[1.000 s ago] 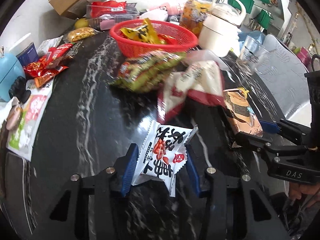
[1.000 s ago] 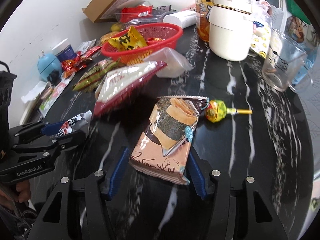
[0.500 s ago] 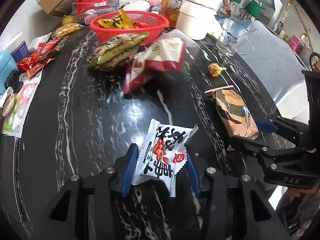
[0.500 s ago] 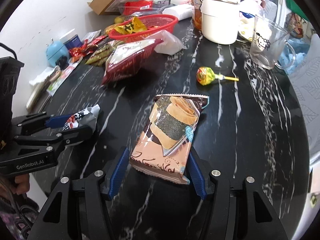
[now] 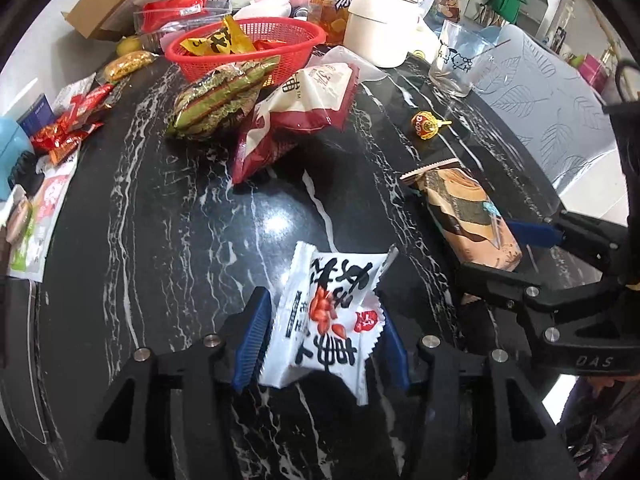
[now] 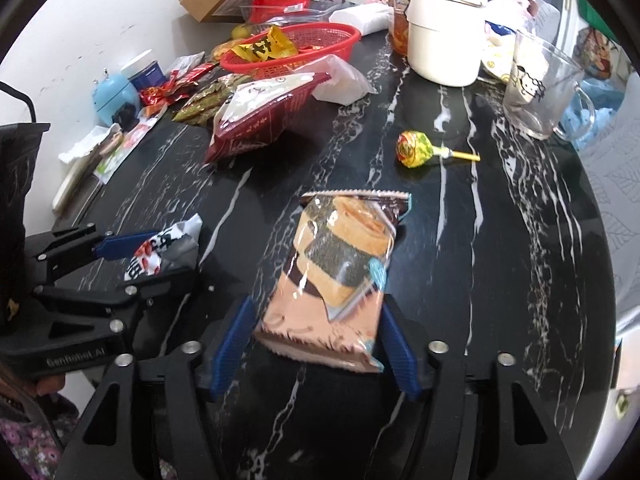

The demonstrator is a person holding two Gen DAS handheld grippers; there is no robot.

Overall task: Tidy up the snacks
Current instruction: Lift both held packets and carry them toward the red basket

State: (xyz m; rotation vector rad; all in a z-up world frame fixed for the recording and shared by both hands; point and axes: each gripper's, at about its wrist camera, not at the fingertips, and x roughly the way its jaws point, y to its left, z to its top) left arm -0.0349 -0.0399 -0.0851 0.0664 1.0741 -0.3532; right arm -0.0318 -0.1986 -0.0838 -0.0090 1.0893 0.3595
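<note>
Step in hand: release. The left gripper [image 5: 324,332] jaws are opening around the white peanut packet [image 5: 326,318]; the right gripper [image 6: 316,340] jaws are opening around the brown seaweed-roll packet [image 6: 340,276]. Both packets lie near the desk's [image 5: 160,220] front edge. Next move, by judgement: withdraw both grippers clear.

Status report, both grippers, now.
Left gripper opening around white peanut packet. Right gripper opening around seaweed roll packet. Lollipop lies ahead.

My right gripper [image 6: 316,344] is opening around the brown seaweed-roll packet [image 6: 336,280] on the black marble table [image 6: 500,240]; a lollipop [image 6: 416,149] lies beyond, my left gripper [image 6: 160,256] at left around a white packet [image 6: 164,250]
</note>
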